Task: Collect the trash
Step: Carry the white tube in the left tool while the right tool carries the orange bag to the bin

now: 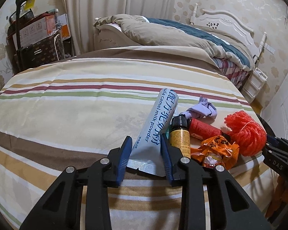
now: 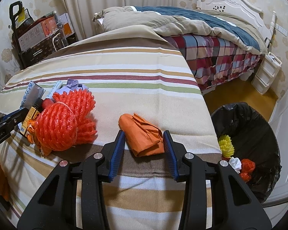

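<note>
The left gripper [image 1: 146, 151] pinches a camel milk powder sachet [image 1: 157, 132] on the striped tablecloth [image 1: 67, 103]; the right gripper [image 2: 144, 145] brackets, jaws apart, crumpled orange paper [image 2: 143, 136] beside the black-lined trash bin [image 2: 259, 130].

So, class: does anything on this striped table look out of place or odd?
Yes: a sealed-looking brown bottle with black cap stands among wrappers and red foam netting. It looks intact, unlike the crumpled orange paper.
</note>
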The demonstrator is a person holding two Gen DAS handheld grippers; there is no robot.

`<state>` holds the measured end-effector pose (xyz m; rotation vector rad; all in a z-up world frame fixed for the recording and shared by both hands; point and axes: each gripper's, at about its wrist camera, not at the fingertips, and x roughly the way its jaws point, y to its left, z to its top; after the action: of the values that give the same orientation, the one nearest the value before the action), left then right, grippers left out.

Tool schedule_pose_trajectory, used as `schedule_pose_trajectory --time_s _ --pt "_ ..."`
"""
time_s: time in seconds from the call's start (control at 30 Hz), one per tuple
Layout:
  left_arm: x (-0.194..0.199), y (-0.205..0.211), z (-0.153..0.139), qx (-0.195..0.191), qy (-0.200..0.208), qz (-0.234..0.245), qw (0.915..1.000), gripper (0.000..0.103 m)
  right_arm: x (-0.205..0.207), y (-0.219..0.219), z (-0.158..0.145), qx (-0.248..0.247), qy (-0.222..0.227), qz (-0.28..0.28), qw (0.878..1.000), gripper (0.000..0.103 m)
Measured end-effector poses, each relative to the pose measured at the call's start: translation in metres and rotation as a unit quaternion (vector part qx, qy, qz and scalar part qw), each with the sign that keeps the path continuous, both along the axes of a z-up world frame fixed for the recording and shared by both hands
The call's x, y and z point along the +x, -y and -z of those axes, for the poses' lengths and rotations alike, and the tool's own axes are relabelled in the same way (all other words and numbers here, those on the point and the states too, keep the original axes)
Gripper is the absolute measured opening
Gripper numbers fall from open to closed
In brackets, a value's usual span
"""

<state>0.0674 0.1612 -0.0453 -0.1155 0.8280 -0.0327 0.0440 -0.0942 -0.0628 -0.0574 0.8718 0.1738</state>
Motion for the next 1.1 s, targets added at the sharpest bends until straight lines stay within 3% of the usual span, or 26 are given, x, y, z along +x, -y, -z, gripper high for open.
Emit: schedule_pose_trajectory --time_s 0.6,0.9,1.1 --pt "-0.064 0.015 -0.025 -0.021 0.044 -0.023 0.9986 0.033 -0.047 0.02 -0.017 0.02 0.032 0.015 0.999 0.039" --pt "-0.081 0.071 -0.042 -0.04 0.067 0.04 0.9961 0.033 -0.07 0.065 -0.031 0.018 0.059 0.062 0.996 0.039" --pt "-0.068 0.126 -0.044 -0.053 0.061 0.097 0.992 0.033 -0.071 0.103 -0.033 0.016 0.068 0.103 0.992 0.039"
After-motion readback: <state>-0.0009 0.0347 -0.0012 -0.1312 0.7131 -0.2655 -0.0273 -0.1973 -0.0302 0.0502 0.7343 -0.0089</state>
